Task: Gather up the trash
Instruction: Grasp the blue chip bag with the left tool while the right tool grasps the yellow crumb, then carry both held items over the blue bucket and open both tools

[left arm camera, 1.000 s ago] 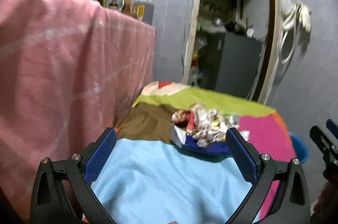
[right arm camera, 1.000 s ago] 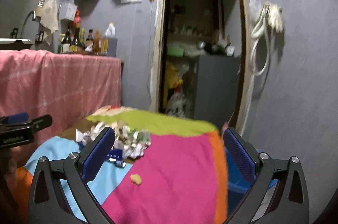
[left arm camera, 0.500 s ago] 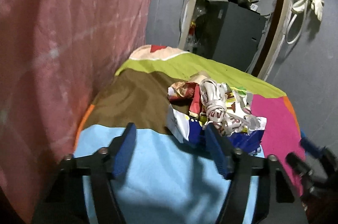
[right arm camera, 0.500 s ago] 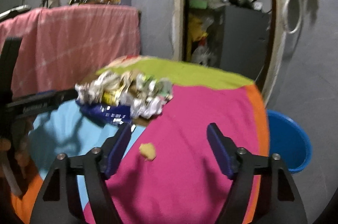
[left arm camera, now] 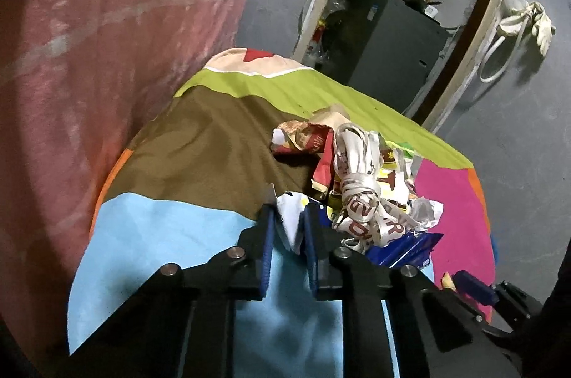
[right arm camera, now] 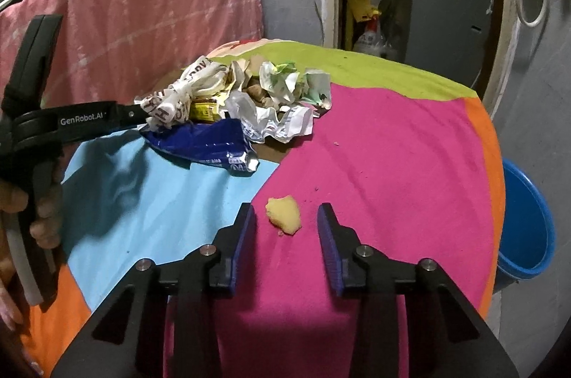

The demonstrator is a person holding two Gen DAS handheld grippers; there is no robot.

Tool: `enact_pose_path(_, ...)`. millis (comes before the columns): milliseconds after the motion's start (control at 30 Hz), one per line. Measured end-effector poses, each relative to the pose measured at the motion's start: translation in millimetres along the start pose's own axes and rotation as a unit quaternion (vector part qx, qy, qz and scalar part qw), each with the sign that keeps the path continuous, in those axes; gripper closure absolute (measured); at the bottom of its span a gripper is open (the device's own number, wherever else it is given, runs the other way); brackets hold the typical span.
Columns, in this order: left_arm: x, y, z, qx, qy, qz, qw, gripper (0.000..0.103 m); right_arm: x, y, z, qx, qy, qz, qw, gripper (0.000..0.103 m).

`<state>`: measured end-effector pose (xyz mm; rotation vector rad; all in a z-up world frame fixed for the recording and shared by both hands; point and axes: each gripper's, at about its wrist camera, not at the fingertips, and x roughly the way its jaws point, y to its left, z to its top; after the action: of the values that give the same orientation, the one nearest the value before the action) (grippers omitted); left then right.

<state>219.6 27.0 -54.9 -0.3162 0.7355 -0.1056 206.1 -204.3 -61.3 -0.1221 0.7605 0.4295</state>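
On colourful cloth [right arm camera: 374, 164], yellow scrap [right arm camera: 283, 213] lies between right gripper [right arm camera: 287, 223] jaws, untouched.

Left gripper [left arm camera: 288, 228] closed on wrapper [left arm camera: 289, 217], right gripper [right arm camera: 285, 219] narrowing around scrap [right arm camera: 284, 214]

"GenRobot.AI" stands in white on the black arm of the left gripper [right arm camera: 89, 121], left of the right gripper's fingers [right arm camera: 246, 231]. The white bag's [left arm camera: 360, 203] brown letters are fragments only.

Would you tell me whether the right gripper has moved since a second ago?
Yes. The right gripper has come down and forward toward the yellow scrap on the cloth, its jaws closing around it without touching yet.
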Motion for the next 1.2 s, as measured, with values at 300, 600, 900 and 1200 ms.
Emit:
enact_pose_path(300, -28.8, 0.8, -12.5, -0.009, -0.018, 0.015, 0.9997, 0.098, -2.6, -0.1, -0.3, 0.004, -0.001, 0.005, 1.0, 0.087)
enact_pose_path(600, -89.9, -3.7, -39.8, -0.013, -0.061, 0.027, 0.9977, 0.1, -53.0, 13.5, -11.3, -0.007, -0.08, -0.004, 0.997, 0.087)
enact_pose_path(900, -139.7, -28.8, -41.5, 0.012, -0.11, 0.011, 0.9938, 0.101, -97.9, 25.1, -13.1, -0.02, -0.142, -0.01, 0.99, 0.087)
enact_pose_path(1200, -162.3, -83.8, -32.5, 0.055, -0.196, -0.049, 0.9778, 0.101, -173.3, 19.5, 0.9, -0.03, -0.28, -0.073, 0.957, 0.087)
